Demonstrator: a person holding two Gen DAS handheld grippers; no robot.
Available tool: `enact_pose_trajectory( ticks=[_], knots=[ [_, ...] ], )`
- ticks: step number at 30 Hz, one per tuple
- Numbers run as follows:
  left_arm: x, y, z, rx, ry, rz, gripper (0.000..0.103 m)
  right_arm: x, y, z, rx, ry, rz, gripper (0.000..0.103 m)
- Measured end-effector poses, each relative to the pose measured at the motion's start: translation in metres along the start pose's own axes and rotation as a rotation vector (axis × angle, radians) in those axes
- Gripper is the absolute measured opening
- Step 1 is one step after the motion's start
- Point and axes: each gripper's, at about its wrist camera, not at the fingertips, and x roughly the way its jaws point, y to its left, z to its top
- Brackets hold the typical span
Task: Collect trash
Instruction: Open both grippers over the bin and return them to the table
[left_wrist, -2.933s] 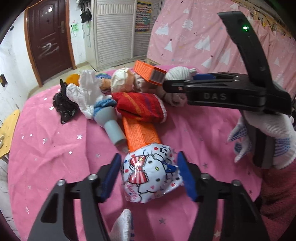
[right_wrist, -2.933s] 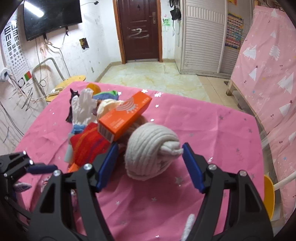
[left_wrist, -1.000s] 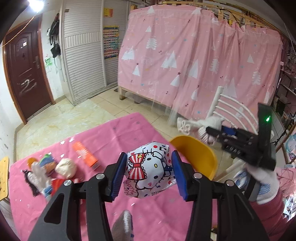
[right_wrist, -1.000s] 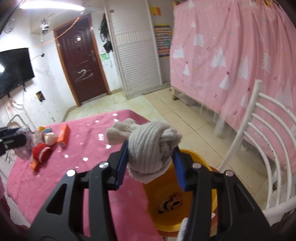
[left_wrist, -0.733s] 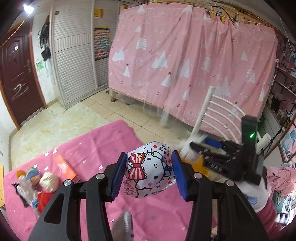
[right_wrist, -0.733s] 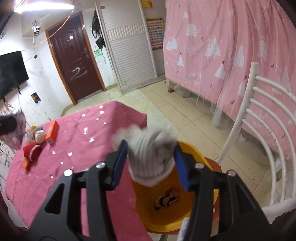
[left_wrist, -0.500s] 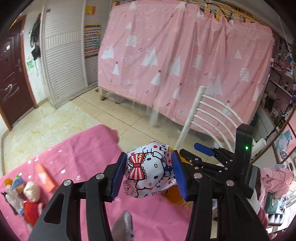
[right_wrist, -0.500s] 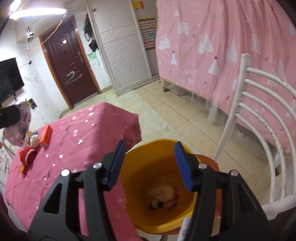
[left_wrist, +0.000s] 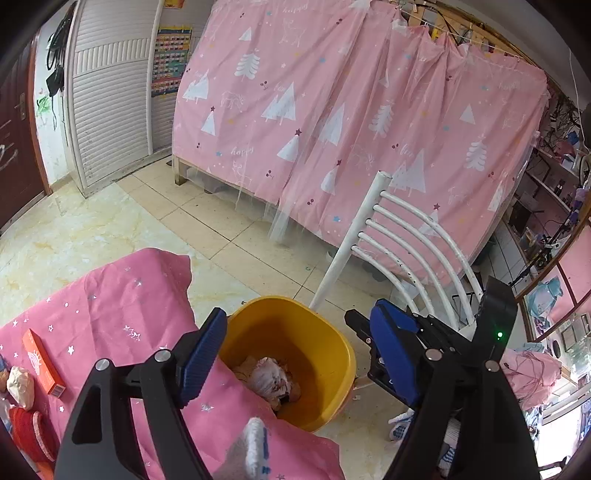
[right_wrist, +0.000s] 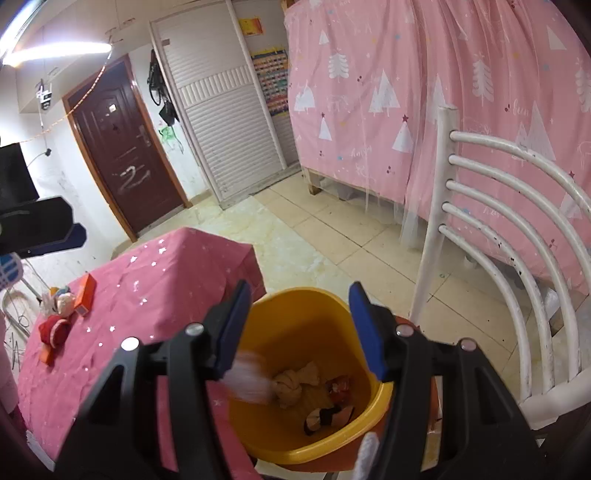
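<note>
Yellow bin (left_wrist: 325, 354) serves as reference. Left gripper (left_wrist: 299, 354) is above the bin, jaws opening, nothing between them; a white wrapper (left_wrist: 267, 376) lies inside the bin. Right gripper (right_wrist: 299, 325) is also above the bin, fingers released and empty. Remaining trash, including an orange box (left_wrist: 40, 360), lies on the pink tablecloth (left_wrist: 122, 306) beside the bin.

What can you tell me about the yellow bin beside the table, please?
The yellow bin is a smooth, plastic-looking tub with a rounded rim, standing upright and open beside the white chair. The edge of the pink tablecloth covers part of its near rim. Inside lie a knotted cream cloth, a small red scrap and a dark item; a whitish bundle shows in the left wrist view. Both grippers hover above it without touching.
</note>
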Motion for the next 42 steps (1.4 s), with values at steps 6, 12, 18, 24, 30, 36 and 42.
enact_pose_trajectory(
  ticks=[6, 12, 18, 24, 30, 36, 42],
  knots=[
    [-0.013, 0.011, -0.005, -0.021, -0.010, 0.018, 0.072, 0.002, 0.015, 0.000, -0.027, 0.006, 0.027, 0.053],
    [-0.038, 0.034, -0.010, -0.045, -0.045, 0.047, 0.072, 0.000, 0.039, 0.003, -0.057, 0.014, 0.070, 0.053],
    [-0.065, 0.068, -0.016, -0.091, -0.082, 0.086, 0.072, -0.001, 0.070, 0.007, -0.106, 0.023, 0.105, 0.053],
    [-0.096, 0.104, -0.023, -0.139, -0.123, 0.128, 0.072, 0.003, 0.112, 0.009, -0.176, 0.038, 0.134, 0.053],
    [-0.126, 0.142, -0.037, -0.184, -0.157, 0.170, 0.072, 0.007, 0.151, 0.009, -0.229, 0.050, 0.169, 0.061],
    [-0.153, 0.176, -0.052, -0.227, -0.188, 0.216, 0.072, 0.010, 0.195, 0.006, -0.299, 0.069, 0.202, 0.061],
    [-0.179, 0.217, -0.068, -0.278, -0.211, 0.287, 0.073, 0.015, 0.232, 0.001, -0.348, 0.088, 0.228, 0.061]
  ],
)
